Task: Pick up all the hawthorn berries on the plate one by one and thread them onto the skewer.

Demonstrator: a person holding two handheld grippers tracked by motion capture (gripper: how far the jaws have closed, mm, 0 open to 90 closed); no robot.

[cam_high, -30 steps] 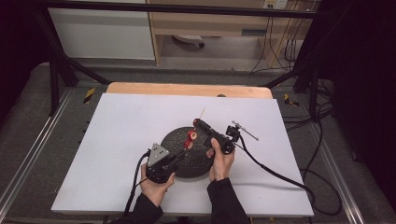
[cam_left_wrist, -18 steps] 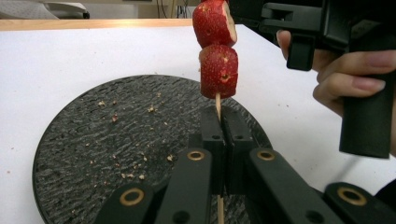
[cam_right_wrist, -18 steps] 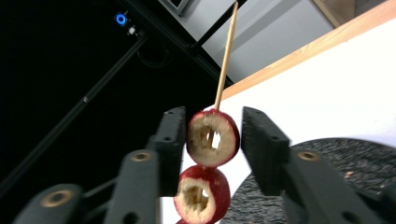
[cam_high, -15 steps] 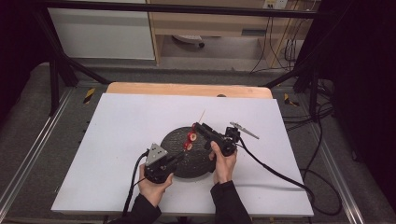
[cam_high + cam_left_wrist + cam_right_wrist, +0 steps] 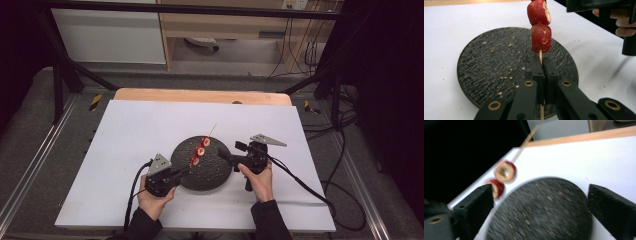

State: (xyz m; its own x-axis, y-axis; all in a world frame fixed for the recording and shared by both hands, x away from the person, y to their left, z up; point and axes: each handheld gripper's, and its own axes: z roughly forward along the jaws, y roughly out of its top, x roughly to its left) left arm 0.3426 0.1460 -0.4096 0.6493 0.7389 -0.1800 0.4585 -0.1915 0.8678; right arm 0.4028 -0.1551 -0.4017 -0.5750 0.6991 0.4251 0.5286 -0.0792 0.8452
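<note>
- While the left gripper [image 5: 541, 75] pinches the skewer [image 5: 212, 131], its long axis runs toward one o'clock over the plate [image 5: 212, 172].
- The right gripper [image 5: 224, 156], jaws just spread and empty, sits at the strawberry pieces' [image 5: 199, 151] four o'clock, nearer them.

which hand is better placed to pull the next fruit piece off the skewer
Right. The right gripper has just opened, empty, beside the fruit pieces; the left gripper is clamped on the skewer.
</note>
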